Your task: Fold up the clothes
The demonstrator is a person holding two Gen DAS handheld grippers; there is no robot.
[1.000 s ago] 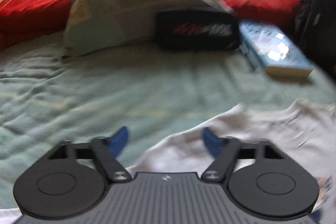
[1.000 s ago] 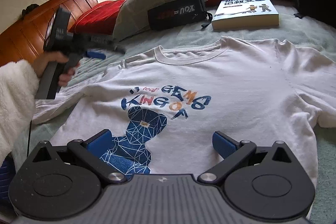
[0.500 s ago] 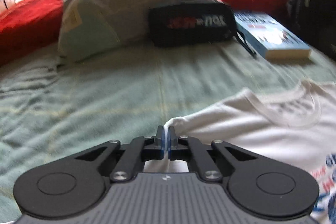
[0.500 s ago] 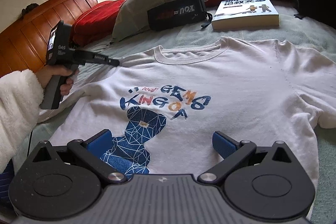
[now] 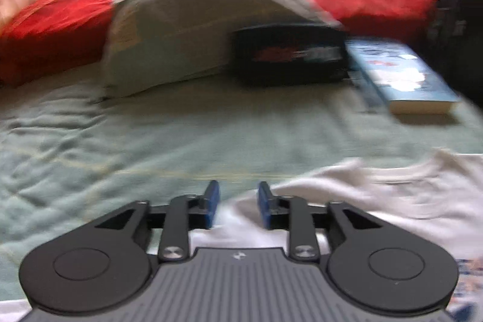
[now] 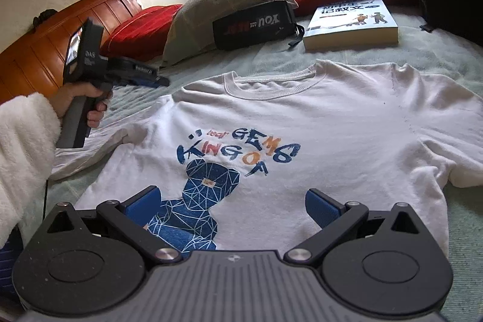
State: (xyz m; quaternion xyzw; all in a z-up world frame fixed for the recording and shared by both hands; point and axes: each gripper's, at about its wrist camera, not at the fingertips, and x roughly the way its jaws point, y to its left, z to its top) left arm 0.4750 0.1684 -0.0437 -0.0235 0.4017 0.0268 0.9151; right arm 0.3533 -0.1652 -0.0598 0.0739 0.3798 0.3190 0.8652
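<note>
White tee (image 6: 302, 125) lies flat, print up, on the green bedspread (image 5: 151, 141), collar toward 12 in the right-wrist view. No fold made yet, by the look of it.

Left gripper (image 5: 237, 202): jaws part open and opening, nothing between the pads; it sits over the tee's edge at the shoulder/sleeve on that side. In the right-wrist view it's at 9–10 o'clock, held in a hand (image 6: 80, 101), tips just off the cloth. Left view is blurred, so exact contact is hard to call.

Right gripper (image 6: 232, 205): jaws wide, empty, hovering over the hem end at 6 o'clock, above the blue print.

My read of the step: re-grip the left shoulder for the first fold.
- Open wider before going down, then pinch both layers right at the shoulder seam, not the loose sleeve.
- Right should take the hem on the same side so the fold line runs straight collar to hem.
- Lift low, carry toward 3 o'clock, lay flat.
- Book (image 6: 351, 20) and black bag (image 6: 252, 24) at 12–1 are well apart from the tee; no clash expected.
</note>
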